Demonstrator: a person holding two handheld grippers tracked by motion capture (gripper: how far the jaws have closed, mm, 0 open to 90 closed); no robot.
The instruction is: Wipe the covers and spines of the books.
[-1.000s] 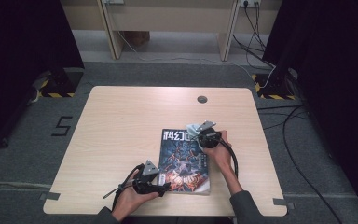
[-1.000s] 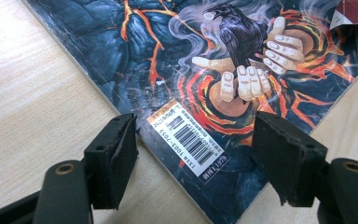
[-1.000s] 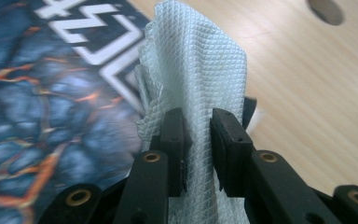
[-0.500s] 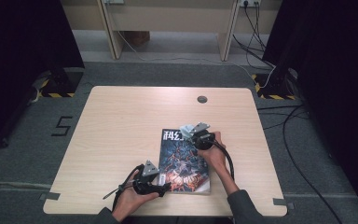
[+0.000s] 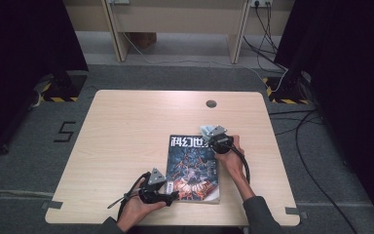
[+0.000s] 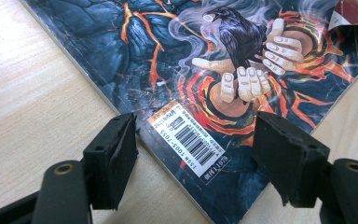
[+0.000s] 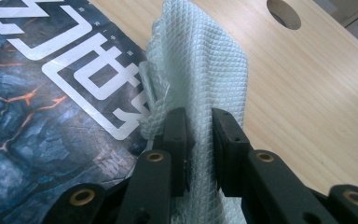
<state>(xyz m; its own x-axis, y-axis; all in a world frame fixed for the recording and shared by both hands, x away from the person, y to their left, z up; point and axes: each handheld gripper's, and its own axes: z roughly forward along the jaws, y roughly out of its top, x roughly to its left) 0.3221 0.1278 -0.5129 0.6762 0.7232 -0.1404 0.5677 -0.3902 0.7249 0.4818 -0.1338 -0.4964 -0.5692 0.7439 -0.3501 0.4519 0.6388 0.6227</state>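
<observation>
A magazine point(image 5: 193, 165) with a dark lava-and-raven cover lies flat on the wooden table point(image 5: 126, 126), its white title at the far end. My right gripper point(image 5: 210, 136) is at the cover's far right corner, shut on a pale quilted cloth point(image 7: 205, 60) that drapes over the title's edge point(image 7: 98, 88). My left gripper point(image 5: 173, 195) rests at the near left corner. Its jaws are open and straddle the barcode corner point(image 6: 193, 140) without pressing it. Both pads point(image 6: 116, 154) sit low against the table.
A round cable hole point(image 5: 211, 104) is in the table beyond the magazine, also in the right gripper view point(image 7: 283, 13). Bare wood spreads to the left and far side. The table's near edge is close behind my left hand point(image 5: 136, 209).
My right gripper slid the cloth a little left over the magazine's title, then back right. The left gripper has stayed still.
</observation>
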